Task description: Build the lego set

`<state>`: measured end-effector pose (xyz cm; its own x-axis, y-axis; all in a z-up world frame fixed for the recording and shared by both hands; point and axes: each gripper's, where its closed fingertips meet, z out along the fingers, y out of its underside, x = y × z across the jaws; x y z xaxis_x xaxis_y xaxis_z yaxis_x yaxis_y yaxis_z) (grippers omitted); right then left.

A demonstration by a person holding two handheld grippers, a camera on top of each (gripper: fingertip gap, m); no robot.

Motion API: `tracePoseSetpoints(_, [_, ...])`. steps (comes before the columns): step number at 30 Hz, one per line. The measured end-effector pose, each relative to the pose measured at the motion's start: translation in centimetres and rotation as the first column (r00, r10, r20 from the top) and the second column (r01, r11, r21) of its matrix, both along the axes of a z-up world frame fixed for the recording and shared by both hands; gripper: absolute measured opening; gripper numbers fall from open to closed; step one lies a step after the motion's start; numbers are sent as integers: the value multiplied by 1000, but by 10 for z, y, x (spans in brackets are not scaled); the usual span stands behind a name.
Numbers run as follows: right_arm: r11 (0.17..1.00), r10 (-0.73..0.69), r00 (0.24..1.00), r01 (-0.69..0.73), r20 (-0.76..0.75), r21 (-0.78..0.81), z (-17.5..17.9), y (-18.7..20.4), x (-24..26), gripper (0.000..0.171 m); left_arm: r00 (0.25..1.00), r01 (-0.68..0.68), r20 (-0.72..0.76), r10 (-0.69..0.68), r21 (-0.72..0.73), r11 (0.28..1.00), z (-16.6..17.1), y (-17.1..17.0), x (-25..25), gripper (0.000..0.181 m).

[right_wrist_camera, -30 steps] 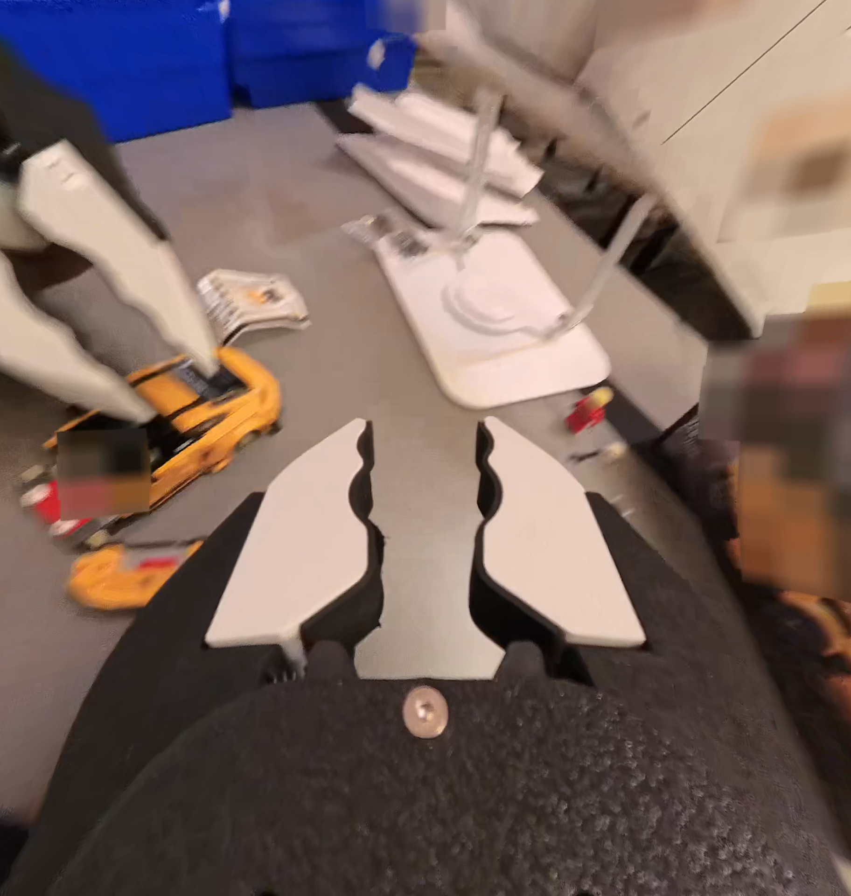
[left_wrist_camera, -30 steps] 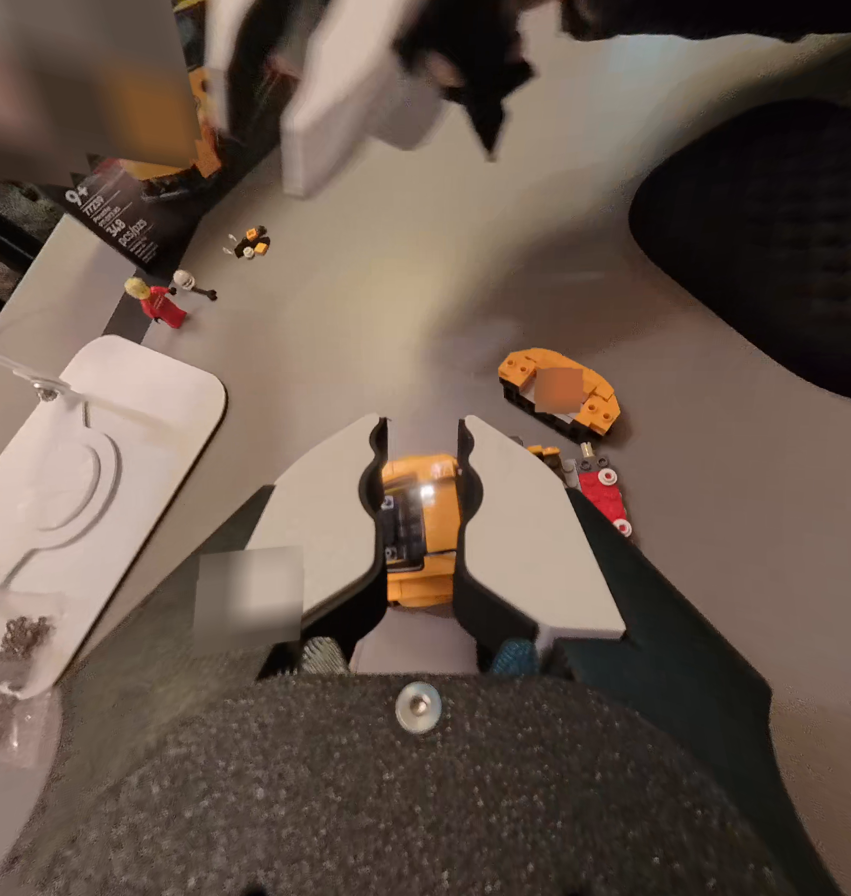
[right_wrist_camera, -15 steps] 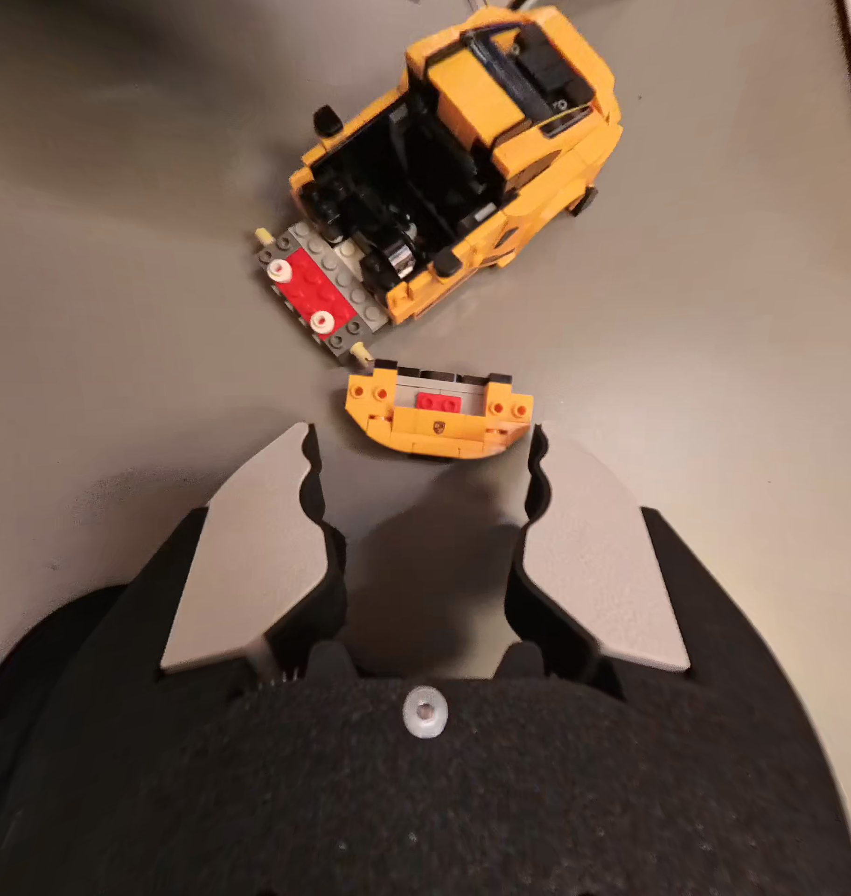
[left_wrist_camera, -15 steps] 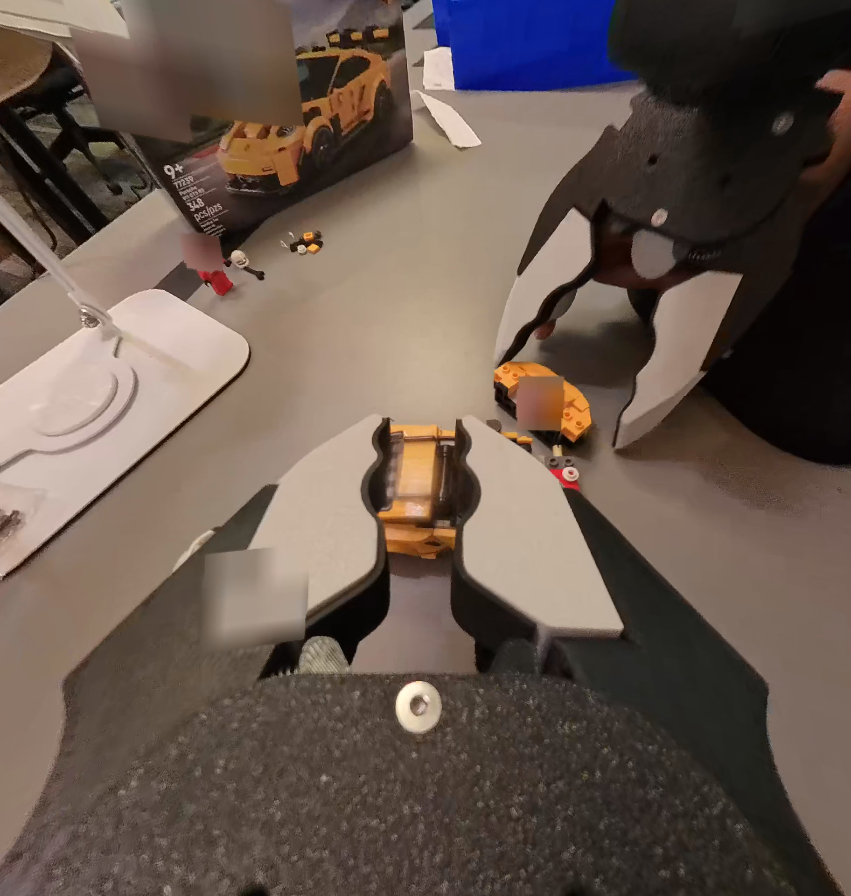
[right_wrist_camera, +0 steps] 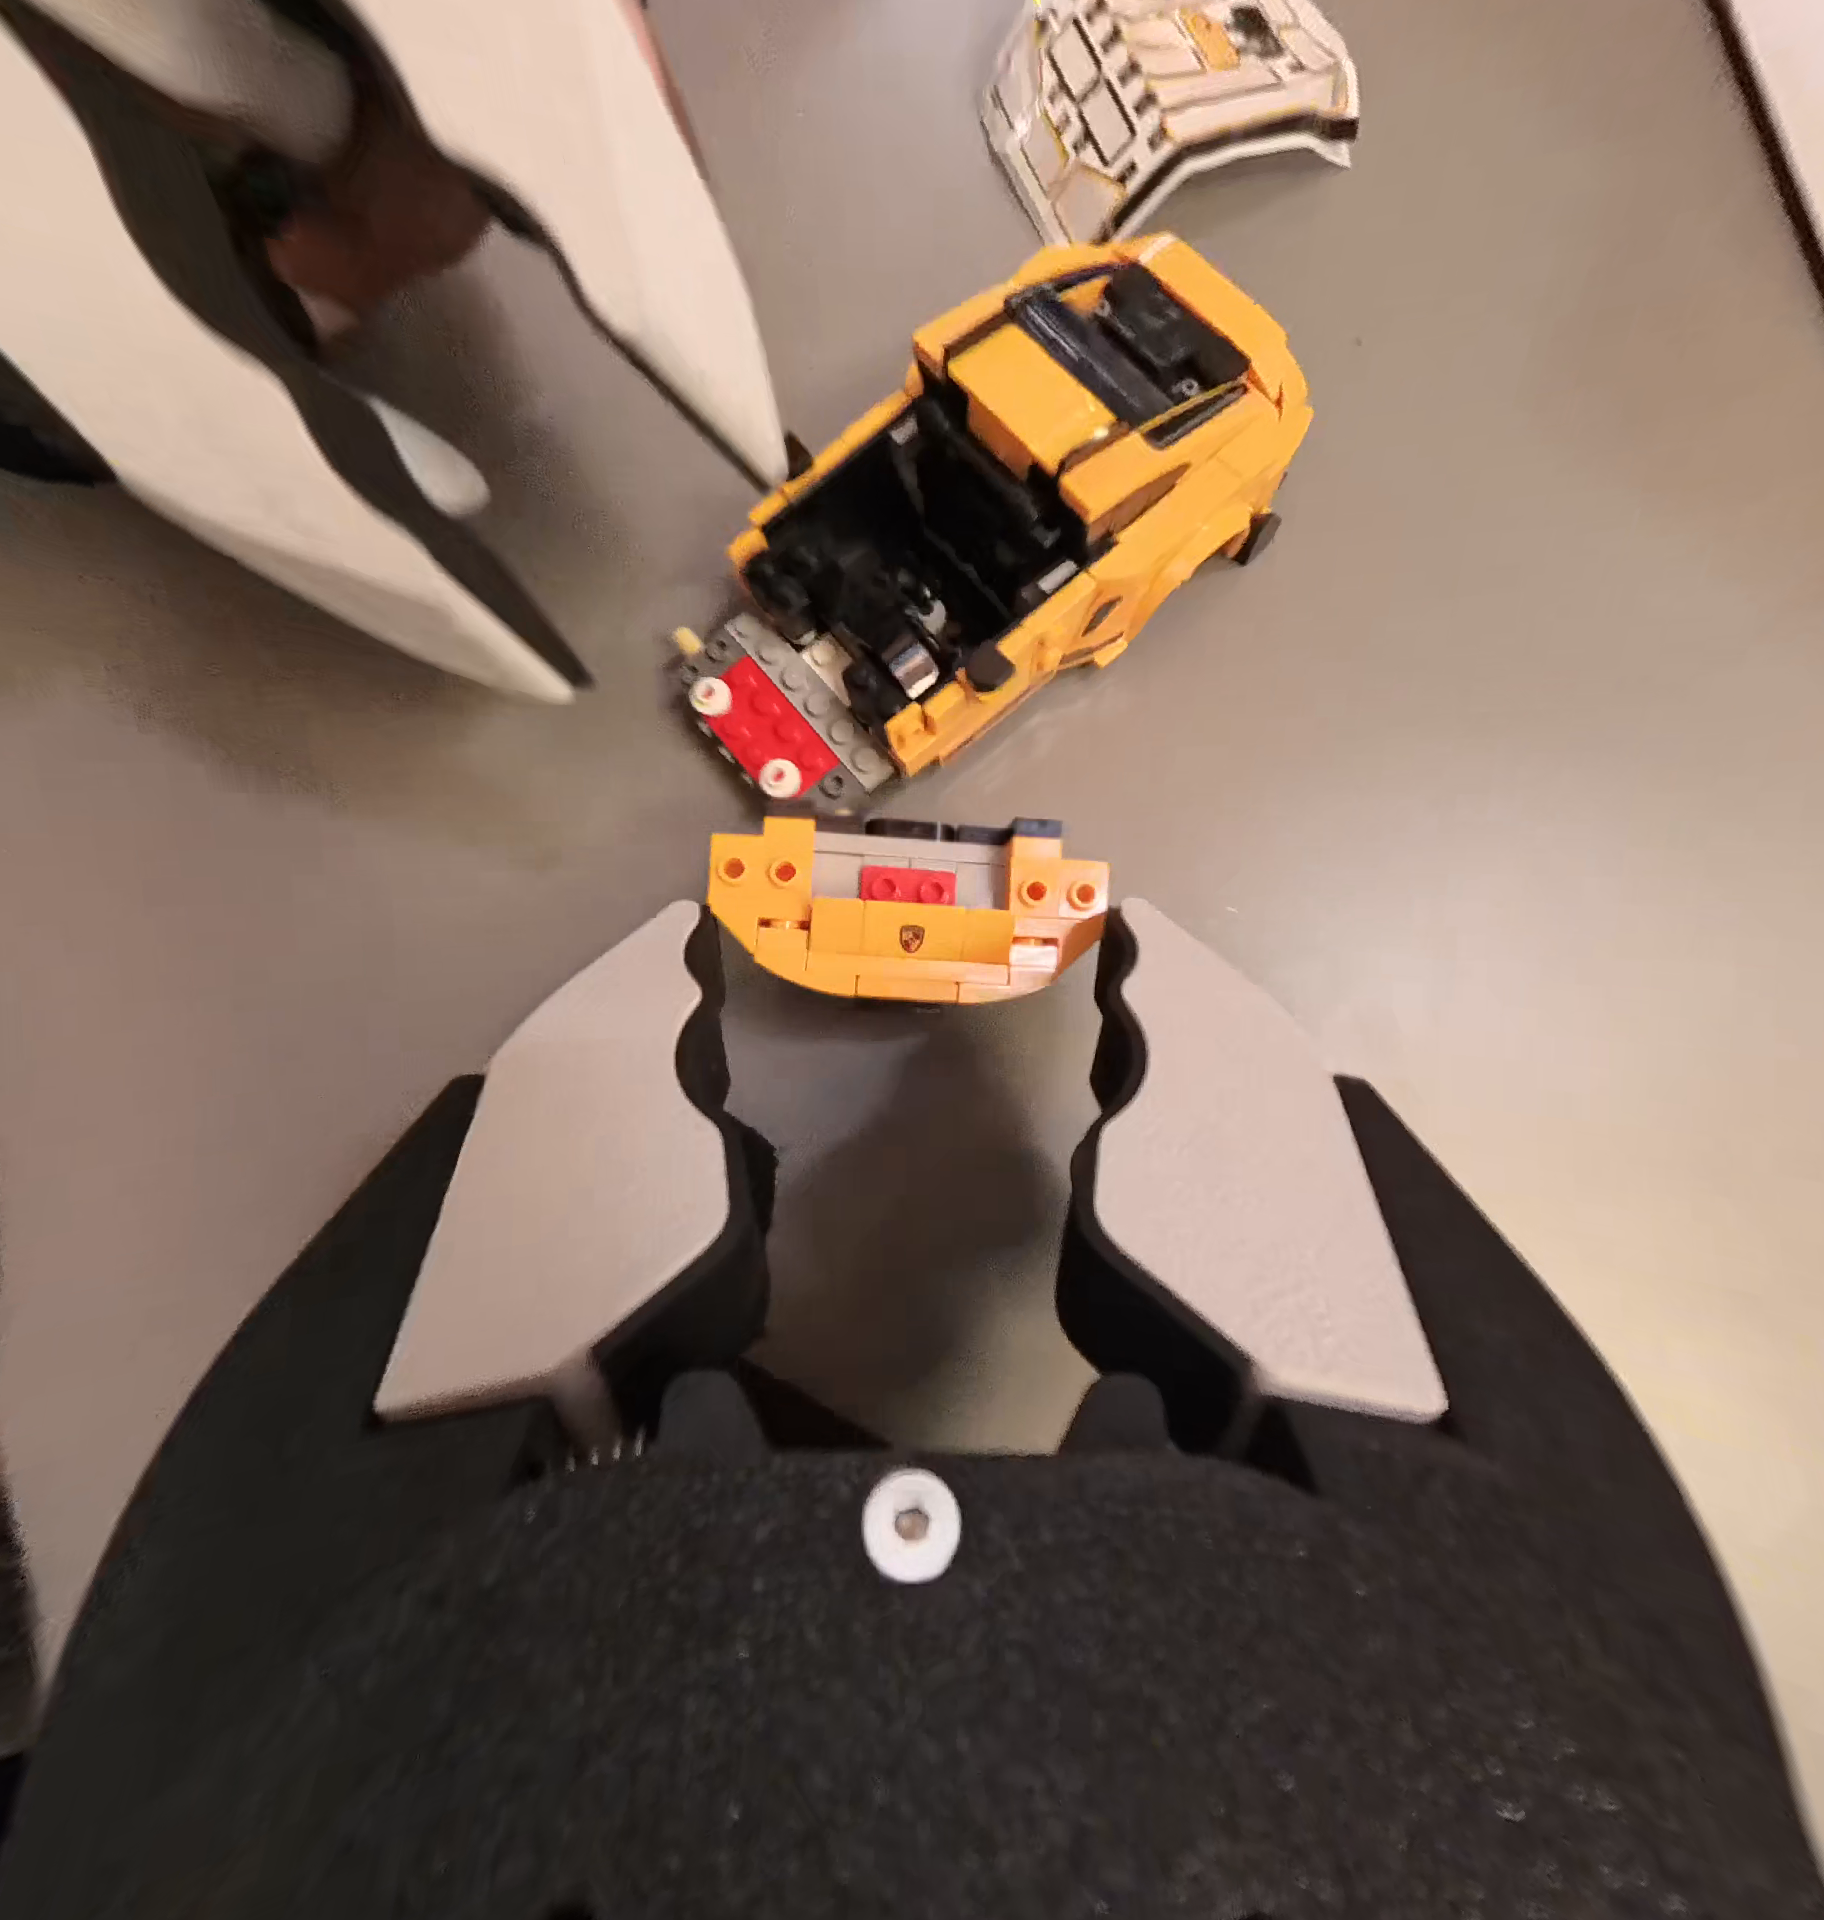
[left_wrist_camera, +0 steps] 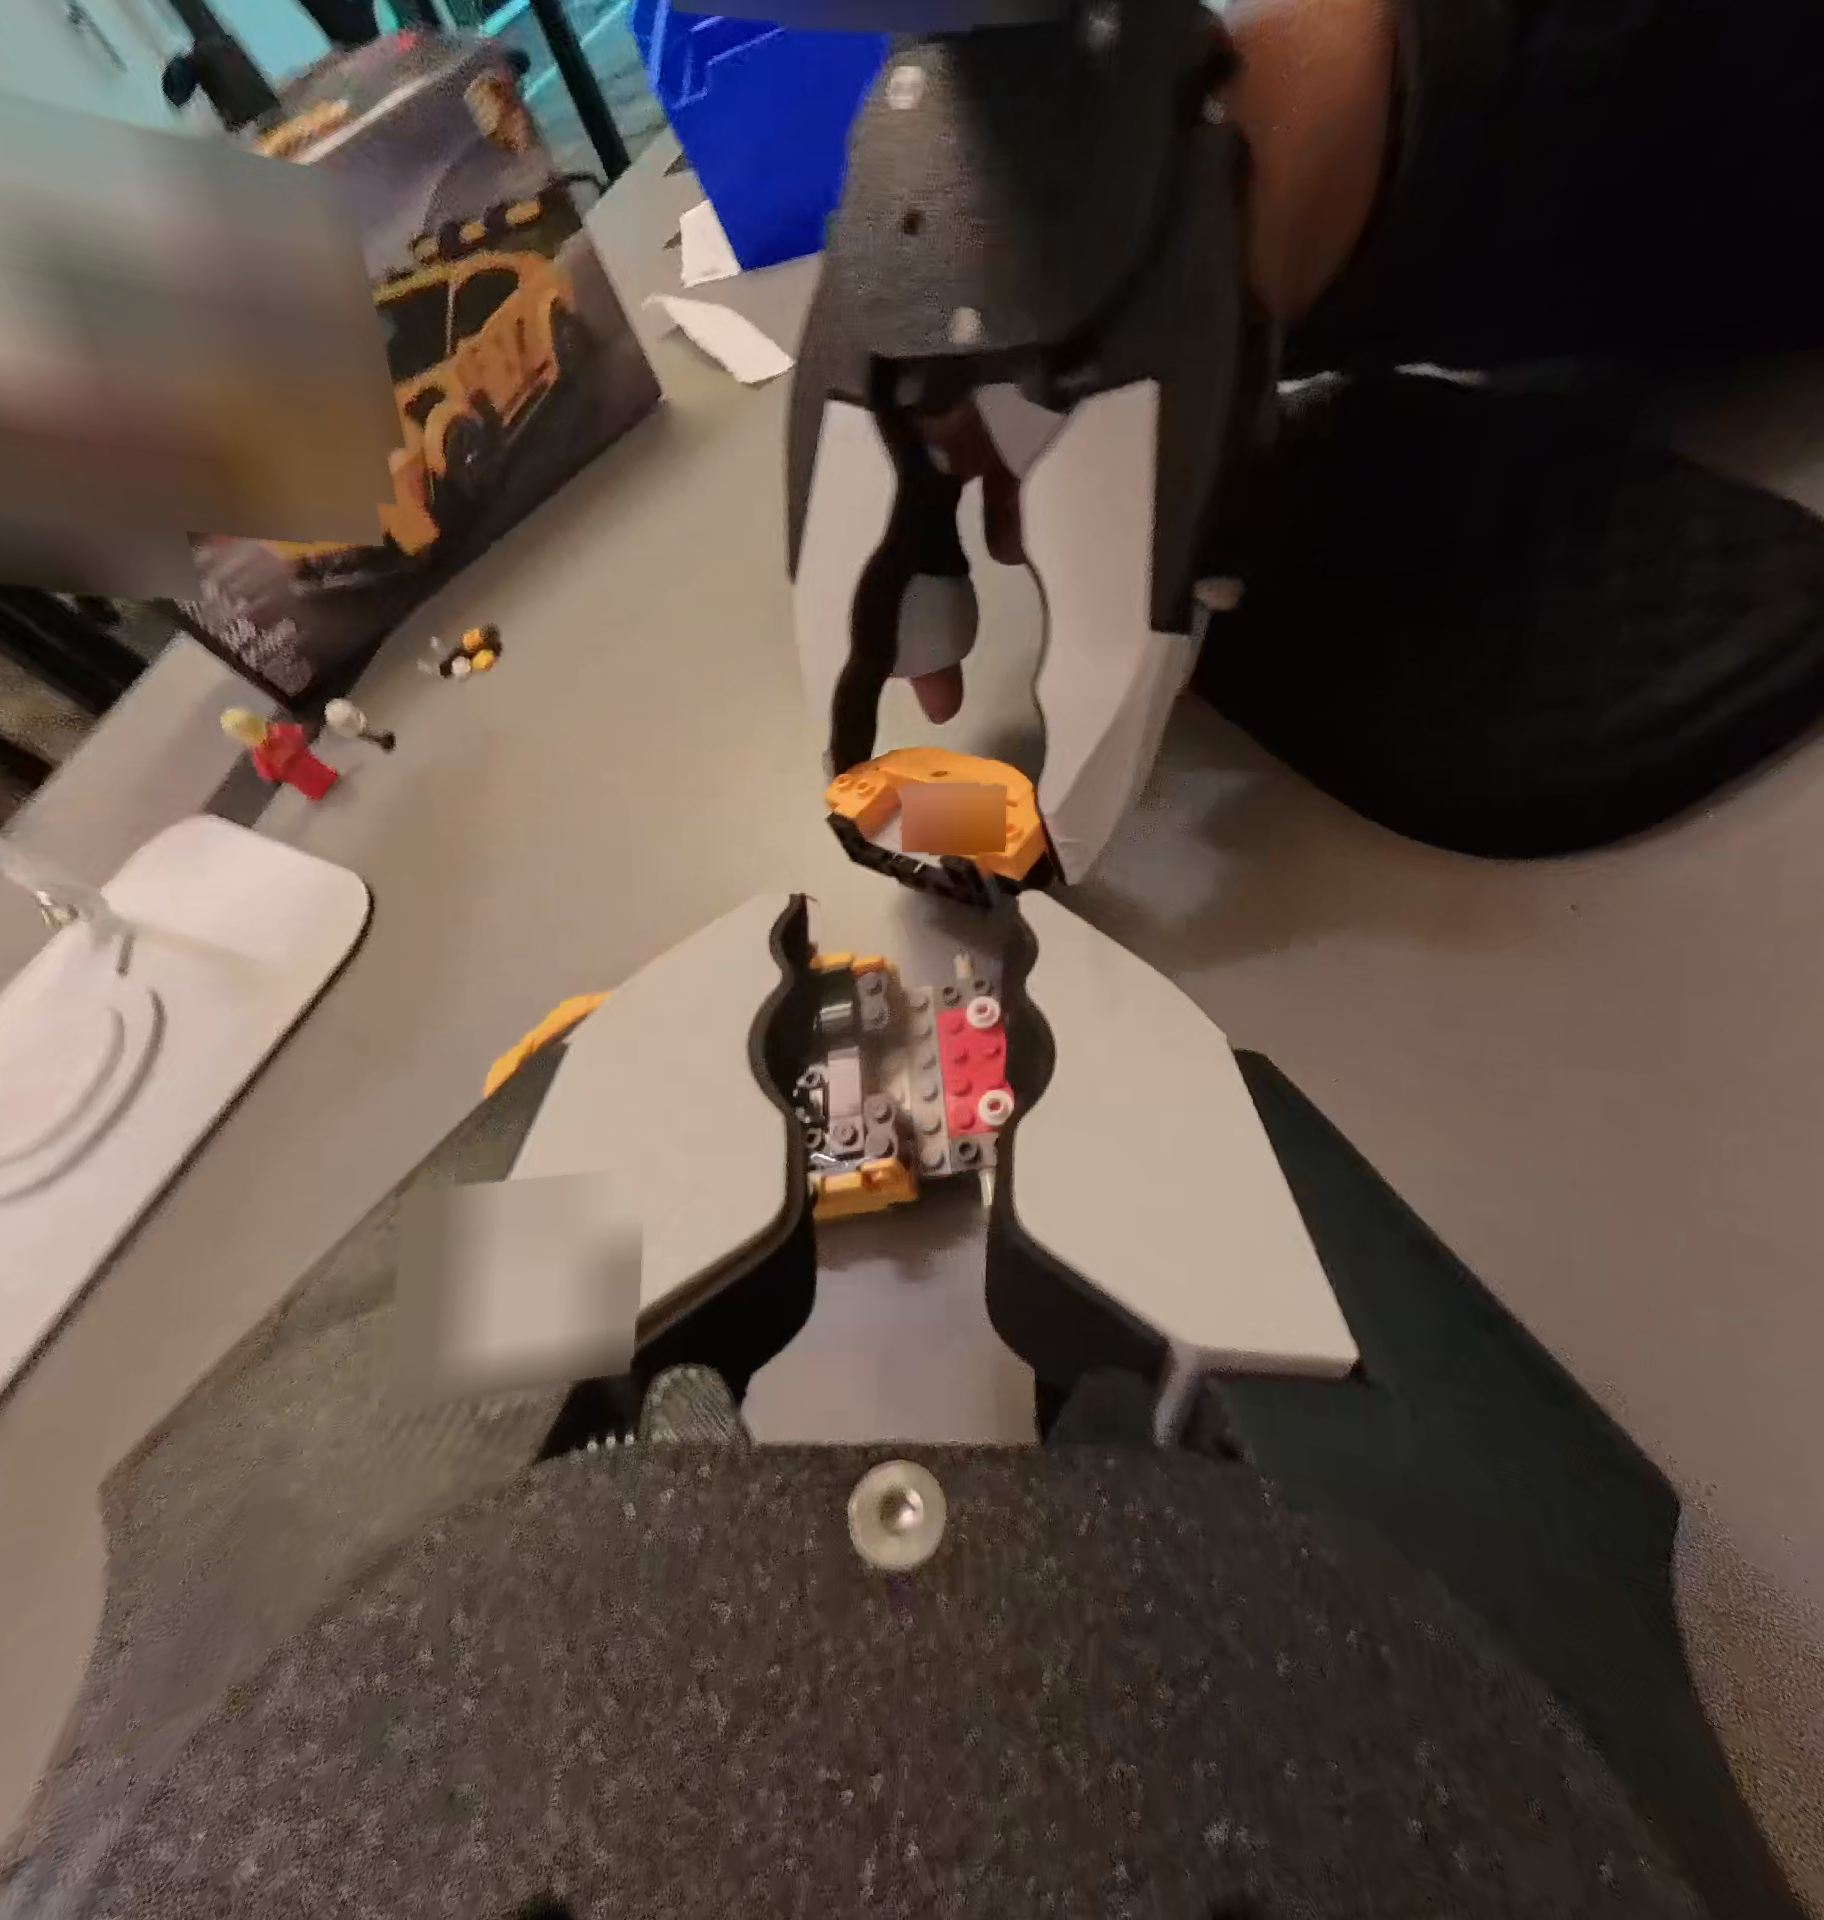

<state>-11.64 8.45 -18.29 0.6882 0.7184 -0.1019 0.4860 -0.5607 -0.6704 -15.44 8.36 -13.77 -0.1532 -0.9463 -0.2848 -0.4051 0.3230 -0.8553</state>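
The orange lego car [right_wrist_camera: 1095, 468], roof partly open, lies on the grey table with its red-and-grey front plate [right_wrist_camera: 773, 727] bare. The separate orange front bumper piece [right_wrist_camera: 887, 935] lies just in front of it. My right gripper [right_wrist_camera: 908, 914] is open, its fingertips close on either side of the bumper. In the left wrist view it [left_wrist_camera: 949, 810] straddles the bumper [left_wrist_camera: 866, 795] from above. My left gripper [left_wrist_camera: 908, 920] is open and empty above the car's front end [left_wrist_camera: 929, 1070]. In the right wrist view it [right_wrist_camera: 669, 577] has one tip by the car's corner.
The lego box [left_wrist_camera: 492, 343] stands at the back left, with a red minifigure [left_wrist_camera: 284, 753] and small loose parts [left_wrist_camera: 472, 649] in front of it. A white stand base [left_wrist_camera: 108, 1039] lies at the left. A sticker sheet [right_wrist_camera: 1168, 104] lies beyond the car. A black cushion [left_wrist_camera: 1562, 623] is at the right.
My right gripper swung in, came down to the bumper piece and its jaws narrowed around it. My left gripper shifted from over the car's roof to over its front end.
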Motion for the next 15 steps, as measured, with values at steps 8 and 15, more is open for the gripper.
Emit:
tracePoseSetpoints(8, [988, 73, 974, -101, -215, -120, 12, -20, -25, 69, 993, 120, -66, -102, 371, 921, -16, -22, 4, 49])
tracePoseSetpoints(15, [974, 96, 959, -145, -266, -173, 11, -30, -38, 69, 983, 183, -111, -146, 540, 822, -26, -32, 4, 22])
